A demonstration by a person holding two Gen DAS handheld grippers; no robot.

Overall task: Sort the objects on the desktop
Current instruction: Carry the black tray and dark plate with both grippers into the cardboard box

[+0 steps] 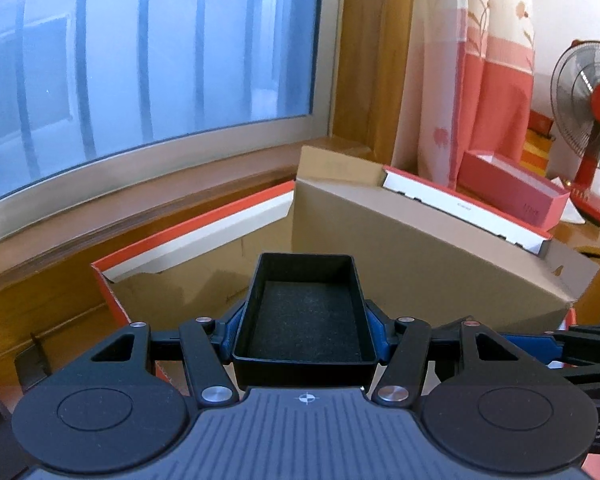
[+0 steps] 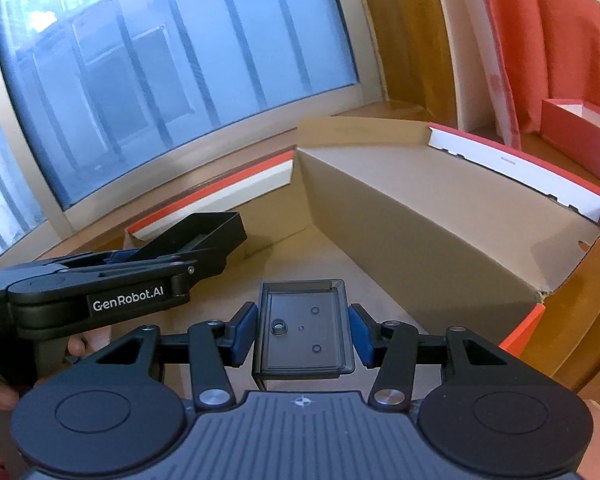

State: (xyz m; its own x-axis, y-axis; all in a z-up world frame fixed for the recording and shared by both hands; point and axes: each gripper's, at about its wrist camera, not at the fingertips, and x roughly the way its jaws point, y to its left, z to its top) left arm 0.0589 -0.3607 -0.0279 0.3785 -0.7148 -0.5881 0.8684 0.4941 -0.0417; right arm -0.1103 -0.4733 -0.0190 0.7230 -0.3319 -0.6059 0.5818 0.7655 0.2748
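Gripping black tray [image 1: 305, 316] across its long walls in left gripper [image 1: 305, 334]; right gripper [image 2: 302, 334] pinching clear lid [image 2: 302, 326] likewise. Both probably light, rigid, slick plastic.

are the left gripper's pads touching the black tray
Touching. In the left wrist view the left gripper has a blue pad pressed flat against each long side of the black tray, no gap showing.
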